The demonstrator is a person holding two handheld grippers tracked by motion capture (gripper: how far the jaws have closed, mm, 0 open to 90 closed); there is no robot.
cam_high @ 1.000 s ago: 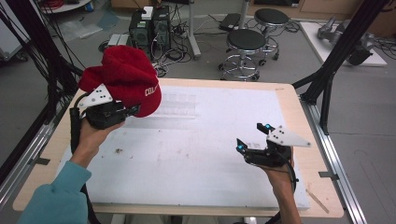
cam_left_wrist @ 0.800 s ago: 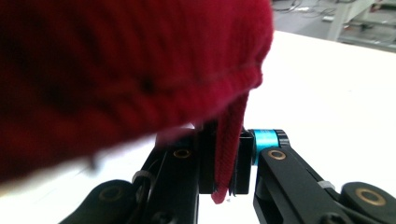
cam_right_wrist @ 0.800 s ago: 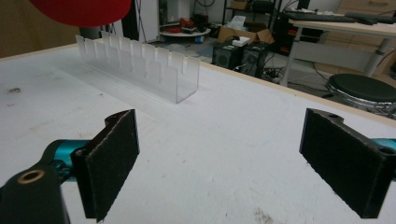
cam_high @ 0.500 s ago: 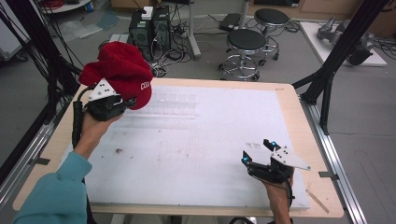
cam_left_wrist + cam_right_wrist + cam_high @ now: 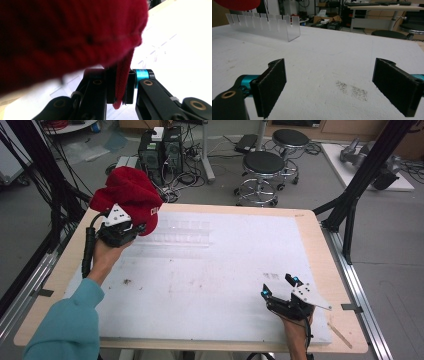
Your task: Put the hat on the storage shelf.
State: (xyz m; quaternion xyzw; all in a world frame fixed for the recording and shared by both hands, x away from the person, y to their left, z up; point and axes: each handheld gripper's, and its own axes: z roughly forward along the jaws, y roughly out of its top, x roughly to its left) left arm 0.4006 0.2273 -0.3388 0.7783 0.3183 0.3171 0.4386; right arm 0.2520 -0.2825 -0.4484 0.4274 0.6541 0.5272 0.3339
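- The red knitted wool hat [image 5: 131,195] hangs in the air over the far left corner of the white foam-covered table [image 5: 210,270], just beside the clear acrylic slotted rack [image 5: 182,232].
- Judged from this, the step is carrying the hat — a steady grip on the hem and a slow lift would keep the loose knit from catching the rack's teeth.
- The left gripper [image 5: 120,87] is pinched on a fold of the hat's edge, jaws nearly together with the fabric between them.
- The right gripper [image 5: 281,287] rests low near the table's near right edge — jaws spread wide, holding nothing.
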